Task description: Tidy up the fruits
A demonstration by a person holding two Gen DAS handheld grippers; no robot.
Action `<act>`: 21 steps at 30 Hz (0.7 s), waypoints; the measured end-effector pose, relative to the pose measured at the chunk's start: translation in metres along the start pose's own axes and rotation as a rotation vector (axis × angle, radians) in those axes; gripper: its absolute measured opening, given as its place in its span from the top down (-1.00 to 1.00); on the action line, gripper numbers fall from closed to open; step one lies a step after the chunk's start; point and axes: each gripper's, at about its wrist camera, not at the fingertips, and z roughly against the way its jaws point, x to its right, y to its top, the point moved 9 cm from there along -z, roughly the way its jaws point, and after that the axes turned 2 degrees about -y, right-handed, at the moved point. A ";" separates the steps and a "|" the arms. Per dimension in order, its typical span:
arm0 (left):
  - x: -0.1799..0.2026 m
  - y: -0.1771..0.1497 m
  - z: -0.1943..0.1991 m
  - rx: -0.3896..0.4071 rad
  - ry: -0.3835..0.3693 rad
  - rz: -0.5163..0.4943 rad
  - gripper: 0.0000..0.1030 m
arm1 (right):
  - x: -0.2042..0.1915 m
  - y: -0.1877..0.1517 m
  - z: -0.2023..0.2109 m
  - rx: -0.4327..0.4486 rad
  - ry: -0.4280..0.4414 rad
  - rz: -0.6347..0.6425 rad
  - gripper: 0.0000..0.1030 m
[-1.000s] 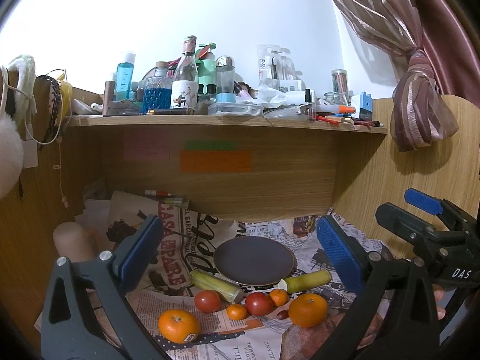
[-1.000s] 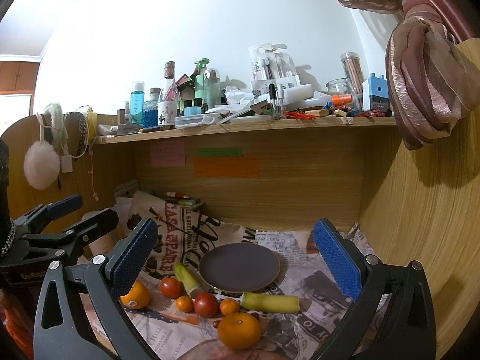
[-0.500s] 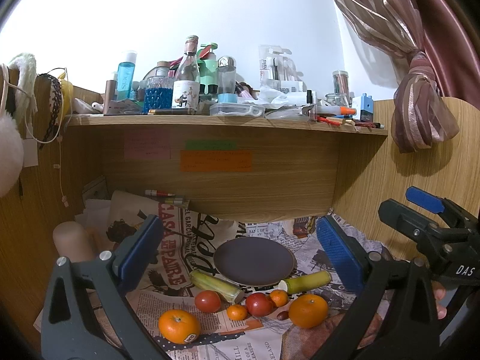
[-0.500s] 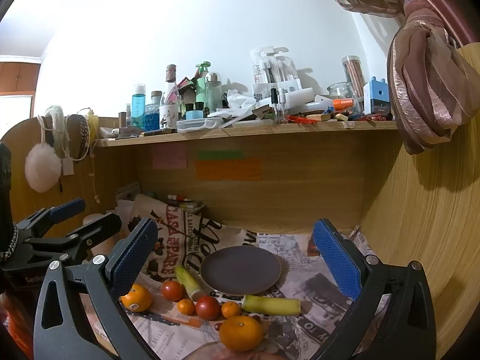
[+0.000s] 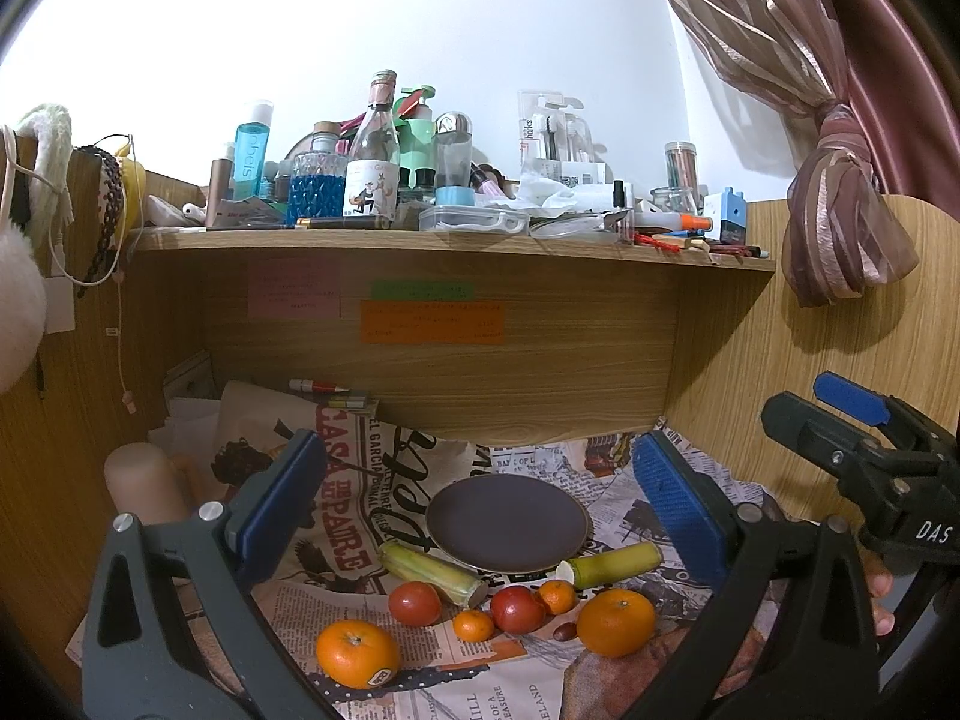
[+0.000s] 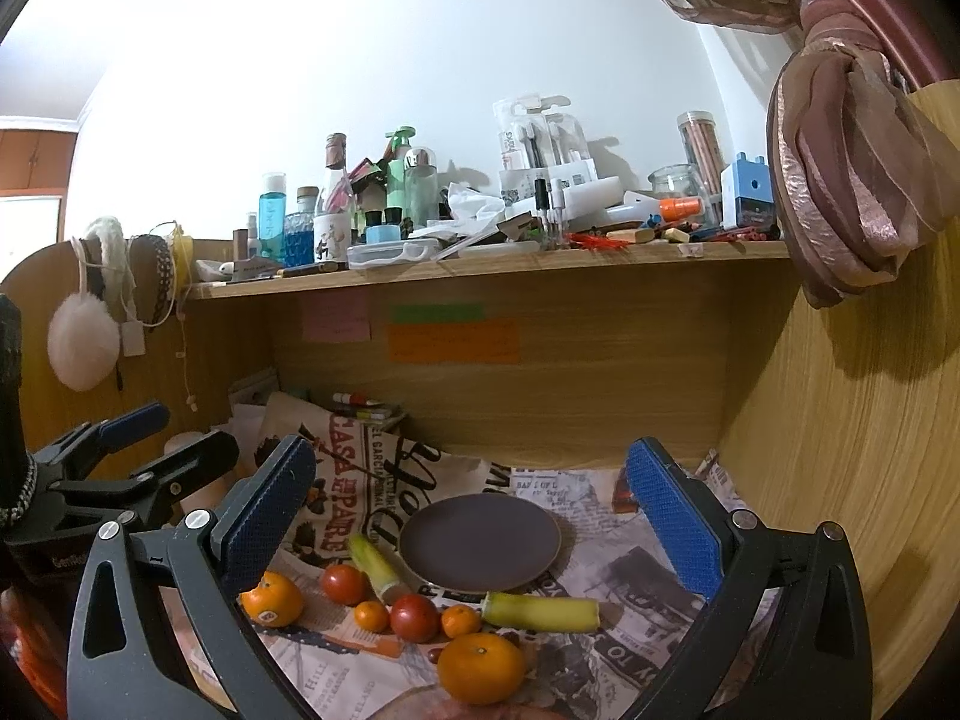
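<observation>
While both claws, left [image 5: 474, 504] and right [image 6: 471, 516], hung spread and empty, an off-centre pinch risked rolling an orange [image 6: 481, 667] off the counter [image 6: 648, 576].

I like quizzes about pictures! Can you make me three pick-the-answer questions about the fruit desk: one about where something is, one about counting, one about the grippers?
1. Where is the dark plate?
A. On the shelf
B. On the newspaper, behind the fruit
C. In a gripper

2. How many red tomatoes are there?
A. Two
B. Four
C. None

3. What are the left gripper and right gripper doing?
A. Both open, holding nothing
B. Both squeezing oranges
C. One holds the plate

Answers:
1 B: the plate lies on the newspaper, with the fruit in front of it.
2 A: one tomato sits left of the other tomato.
3 A: the blue pads stand wide apart with only air between them.
</observation>
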 end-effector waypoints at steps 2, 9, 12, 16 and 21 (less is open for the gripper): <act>0.000 0.000 0.000 0.000 -0.001 0.000 -1.00 | 0.000 0.001 0.000 0.000 0.001 0.000 -1.00; -0.002 -0.001 -0.001 0.001 -0.013 0.002 -1.00 | -0.003 -0.001 -0.003 -0.004 0.018 0.017 -1.00; -0.003 -0.001 -0.002 0.002 -0.013 0.002 -1.00 | -0.004 -0.002 -0.006 -0.008 0.028 0.022 -1.00; -0.006 -0.003 -0.005 -0.013 -0.021 0.006 -1.00 | -0.003 -0.006 -0.011 -0.019 0.040 0.027 -1.00; -0.020 -0.020 -0.018 -0.085 -0.010 0.017 -0.69 | 0.008 -0.020 -0.025 -0.076 0.044 0.016 -0.85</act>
